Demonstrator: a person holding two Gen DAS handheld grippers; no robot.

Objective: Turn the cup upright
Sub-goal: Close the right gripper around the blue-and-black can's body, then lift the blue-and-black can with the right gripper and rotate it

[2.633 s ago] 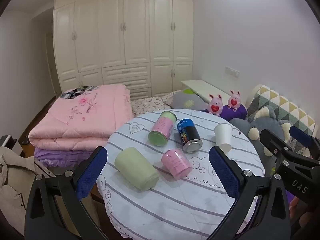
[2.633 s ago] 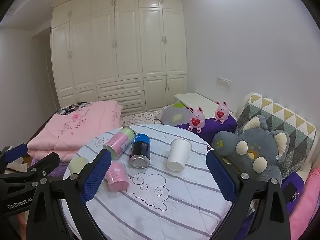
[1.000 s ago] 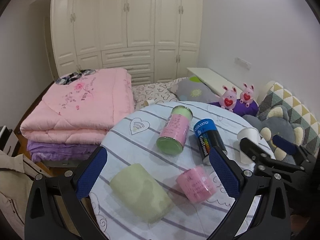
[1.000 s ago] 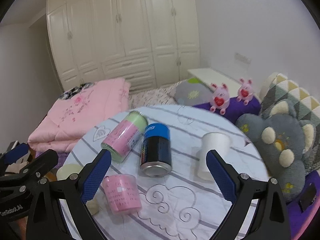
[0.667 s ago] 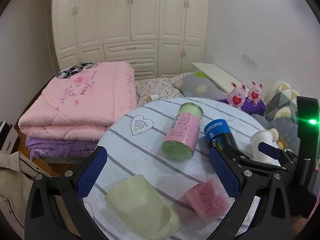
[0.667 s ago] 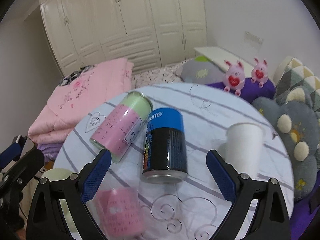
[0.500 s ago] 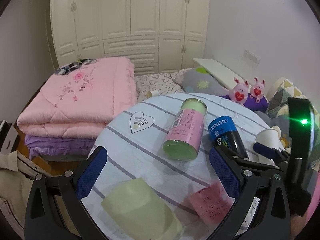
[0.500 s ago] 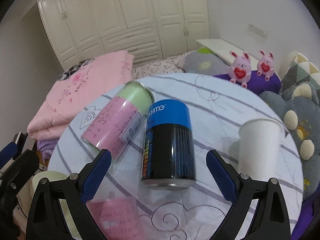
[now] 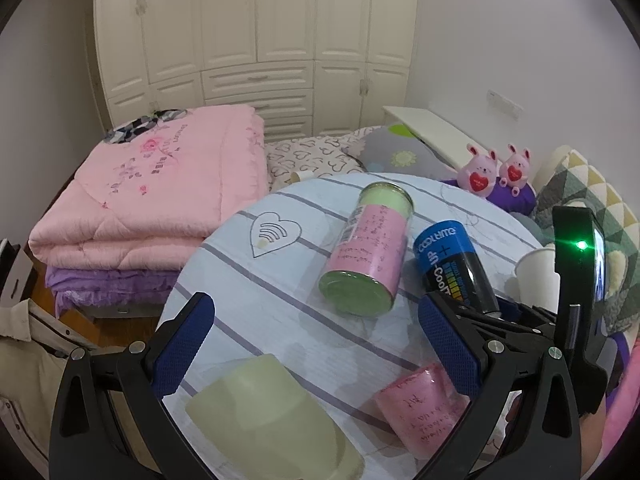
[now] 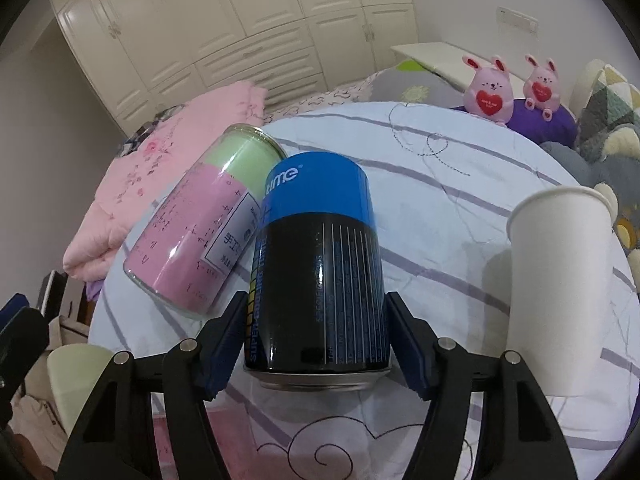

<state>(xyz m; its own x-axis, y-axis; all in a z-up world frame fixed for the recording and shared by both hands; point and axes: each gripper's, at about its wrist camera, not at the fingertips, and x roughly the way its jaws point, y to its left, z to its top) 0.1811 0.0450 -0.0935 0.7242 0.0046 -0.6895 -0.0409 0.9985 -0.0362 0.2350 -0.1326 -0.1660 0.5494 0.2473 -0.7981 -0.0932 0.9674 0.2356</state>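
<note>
A blue-and-black can cup point(image 10: 320, 264) lies on its side on the round striped table point(image 10: 460, 184). My right gripper point(image 10: 316, 344) is shut on its near end, with a blue pad pressed on each side. The can also shows in the left wrist view point(image 9: 452, 264), with the right gripper point(image 9: 500, 316) at its near end. My left gripper point(image 9: 316, 336) is open and empty above the table's near left part. A pale green cup point(image 9: 276, 416) and a small pink cup point(image 9: 424, 408) lie on their sides just below it.
A pink-and-green jar point(image 10: 200, 224) lies on its side touching the can's left. A white paper cup point(image 10: 560, 280) stands upright at the right. Folded pink quilts point(image 9: 152, 196) lie to the left, plush toys point(image 10: 508, 92) and cushions behind and to the right.
My right gripper has moved forward to the blue-and-black can and closed its pads on it. My left gripper has drifted forward a little and stays open.
</note>
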